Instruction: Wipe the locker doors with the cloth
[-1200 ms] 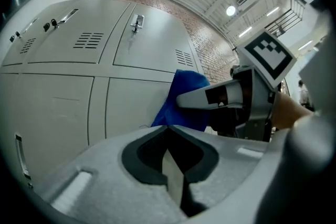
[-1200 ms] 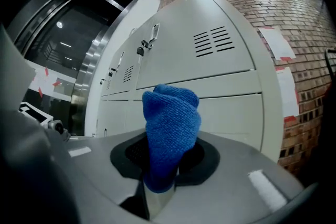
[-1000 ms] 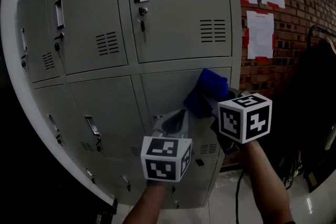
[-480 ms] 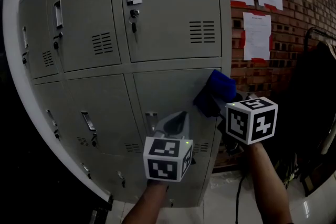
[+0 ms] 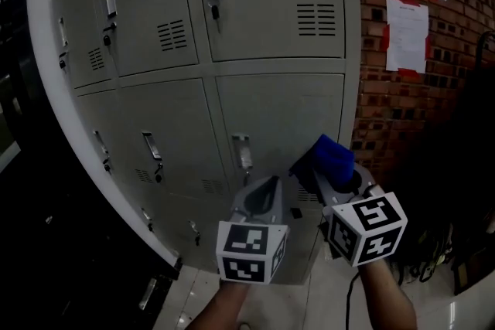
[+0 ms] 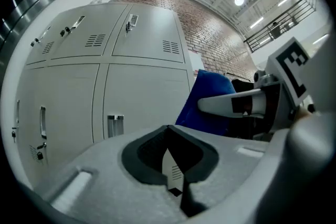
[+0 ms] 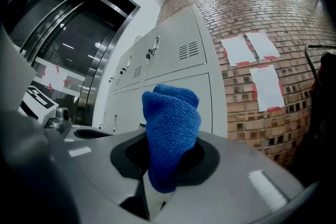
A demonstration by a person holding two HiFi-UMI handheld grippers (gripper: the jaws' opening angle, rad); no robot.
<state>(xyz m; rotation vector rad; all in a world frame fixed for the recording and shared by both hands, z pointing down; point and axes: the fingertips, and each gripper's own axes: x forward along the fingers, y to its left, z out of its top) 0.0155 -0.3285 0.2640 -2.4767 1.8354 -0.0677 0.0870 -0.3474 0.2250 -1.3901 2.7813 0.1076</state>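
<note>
The grey lockers [image 5: 271,19] fill the head view; the lower right door [image 5: 282,116] has a handle [image 5: 242,152]. My right gripper [image 5: 322,178] is shut on a bunched blue cloth [image 5: 330,157], which is held in front of that door's lower right part; I cannot tell if it touches. In the right gripper view the cloth [image 7: 171,128] stands up out of the shut gripper [image 7: 164,168]. My left gripper [image 5: 265,189] is shut and holds nothing, just left of the cloth and below the handle. The left gripper view shows the left gripper [image 6: 169,139], the cloth [image 6: 210,105] and the lockers [image 6: 136,92].
A brick wall [image 5: 379,100] with taped paper sheets [image 5: 406,35] adjoins the lockers on the right. Dark objects [image 5: 456,189] stand further right. A light tiled floor [image 5: 309,305] lies below, and a dark area [image 5: 31,228] is at the left.
The right gripper and the blue cloth have moved down the lower right door. The view has swung, so the lockers sit higher and further right. The left gripper stays low and shut.
</note>
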